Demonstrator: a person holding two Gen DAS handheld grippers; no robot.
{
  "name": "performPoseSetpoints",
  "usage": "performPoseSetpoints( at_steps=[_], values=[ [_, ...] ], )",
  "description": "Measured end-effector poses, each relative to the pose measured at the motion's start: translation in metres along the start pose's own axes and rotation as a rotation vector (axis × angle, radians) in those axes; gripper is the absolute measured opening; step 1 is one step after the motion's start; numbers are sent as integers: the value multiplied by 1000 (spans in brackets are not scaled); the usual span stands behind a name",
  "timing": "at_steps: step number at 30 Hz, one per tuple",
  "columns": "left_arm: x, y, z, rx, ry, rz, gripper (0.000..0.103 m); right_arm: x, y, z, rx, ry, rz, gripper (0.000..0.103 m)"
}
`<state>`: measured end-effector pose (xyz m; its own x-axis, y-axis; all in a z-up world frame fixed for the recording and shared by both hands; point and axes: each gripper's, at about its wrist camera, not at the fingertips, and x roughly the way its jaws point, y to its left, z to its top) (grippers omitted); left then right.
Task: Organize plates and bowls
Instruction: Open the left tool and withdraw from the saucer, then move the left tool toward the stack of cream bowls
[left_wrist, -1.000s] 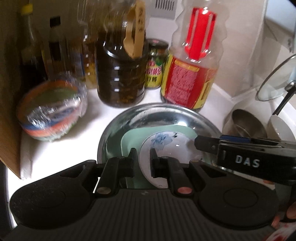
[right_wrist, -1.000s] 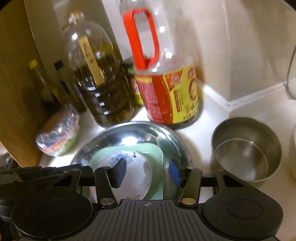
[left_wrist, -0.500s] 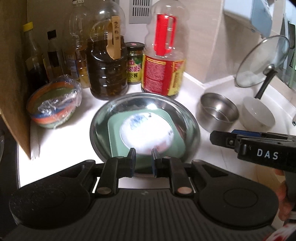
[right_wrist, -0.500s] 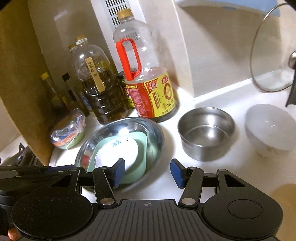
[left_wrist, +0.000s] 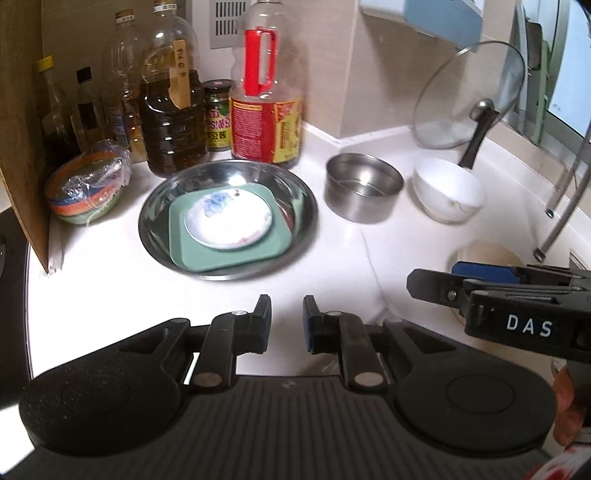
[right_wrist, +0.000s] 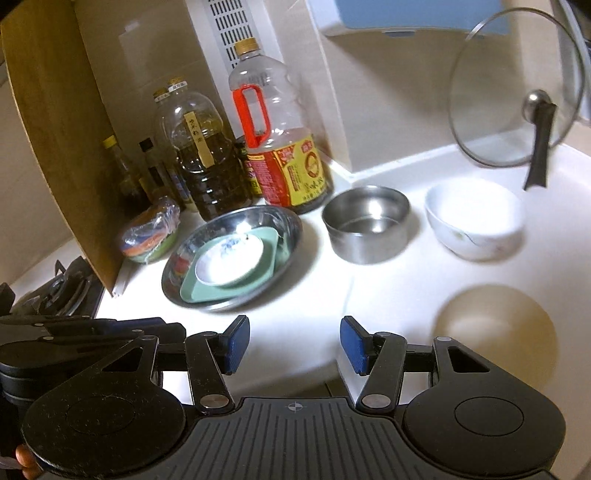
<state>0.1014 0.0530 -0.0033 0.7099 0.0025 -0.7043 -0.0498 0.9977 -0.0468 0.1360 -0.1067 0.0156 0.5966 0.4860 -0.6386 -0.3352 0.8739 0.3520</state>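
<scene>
A wide steel dish (left_wrist: 157, 210) sits on the white counter (left_wrist: 110, 295) with a green square plate (left_wrist: 184, 251) in it. A small white saucer with a blue flower (left_wrist: 229, 221) lies on that plate. To its right stand a steel bowl (left_wrist: 364, 186), a white bowl (left_wrist: 448, 194) and a beige bowl (right_wrist: 495, 328). My left gripper (left_wrist: 287, 317) hovers in front of the dish, jaws a narrow gap apart and empty. Further right, my right gripper (right_wrist: 293, 345) is open and empty over bare counter.
Oil and sauce bottles (left_wrist: 266, 96) line the back wall, and a wooden board (right_wrist: 55, 147) stands at the left. Beside the board lies a plastic-wrapped stack of coloured bowls (left_wrist: 88, 188). A glass lid (right_wrist: 517, 92) leans at the back right. A stove burner (right_wrist: 62, 288) shows at far left.
Both grippers have drawn back and a little up from the steel dish. The steel bowl, white bowl, beige bowl and glass lid have come into view.
</scene>
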Motion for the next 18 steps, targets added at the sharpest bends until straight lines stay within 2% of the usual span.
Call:
performPoseSetpoints(
  at_steps=[18],
  values=[
    [-32, -72, -42, 62, 20, -66, 16, -86, -40, -50, 70, -12, -133, 55]
  ],
)
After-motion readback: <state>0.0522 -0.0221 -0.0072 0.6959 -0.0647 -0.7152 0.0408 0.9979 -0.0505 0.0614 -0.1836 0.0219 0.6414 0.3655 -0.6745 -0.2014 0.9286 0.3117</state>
